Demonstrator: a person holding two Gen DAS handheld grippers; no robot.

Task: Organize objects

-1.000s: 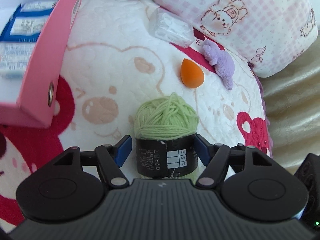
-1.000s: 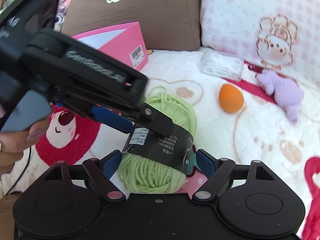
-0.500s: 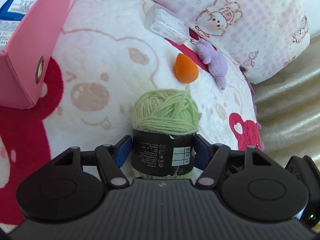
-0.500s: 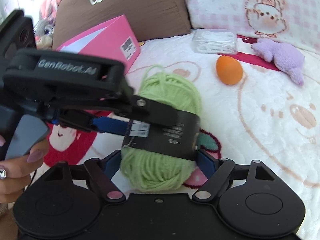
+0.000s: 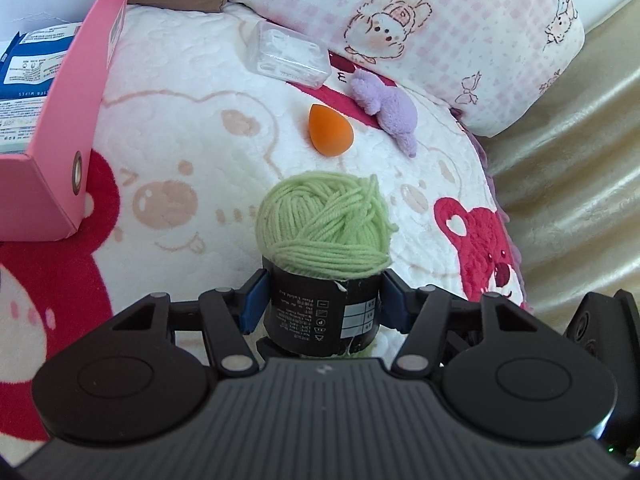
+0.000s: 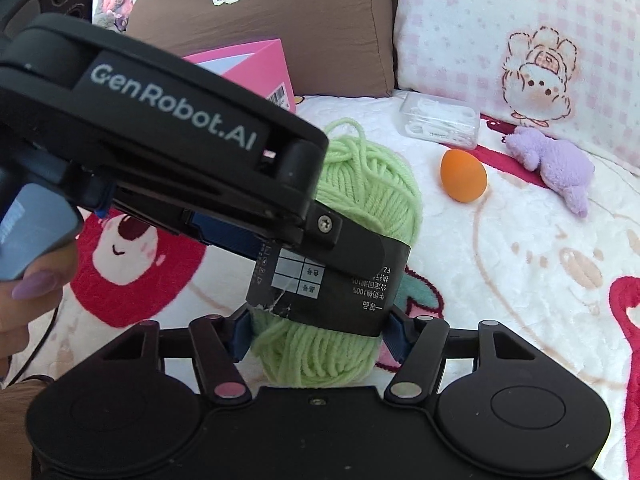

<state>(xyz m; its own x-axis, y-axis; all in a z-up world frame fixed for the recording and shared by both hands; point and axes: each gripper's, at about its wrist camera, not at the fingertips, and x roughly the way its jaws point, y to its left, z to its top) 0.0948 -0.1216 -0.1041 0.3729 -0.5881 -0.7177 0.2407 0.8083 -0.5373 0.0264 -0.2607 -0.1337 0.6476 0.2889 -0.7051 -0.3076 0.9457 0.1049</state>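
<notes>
Both tools now have the green yarn ball [image 5: 326, 222] between their pads. The left tool [image 5: 325, 300] has just been closing: one second ago its blue pads stood a little apart from the black paper band [image 5: 322, 314], and now they press on both sides of this band. The right tool [image 6: 318, 334] has also been closing, more strongly; its pads, which earlier stood clearly wider than the ball, now touch the yarn just under the band, at the lower end of the ball. So each tool is about half open and clamped on the ball, one near each end.

In the right wrist view the left tool crosses the picture from the upper left, and a hand [image 6: 24, 308] holds its grip at the left edge. This tool looks larger and nearer than before.

The ball is lifted a little over the bed blanket [image 5: 180, 128], near its middle. The pink box [image 5: 52, 148] with blue packets inside lies toward the blanket's left edge; it fills less of the left wrist view than a second ago. The orange sponge [image 5: 330, 130], the purple plush toy [image 5: 390, 110] and the clear plastic case [image 5: 290, 54] lie in the same places near the far edge, beside the checked pillow [image 5: 460, 20].
</notes>
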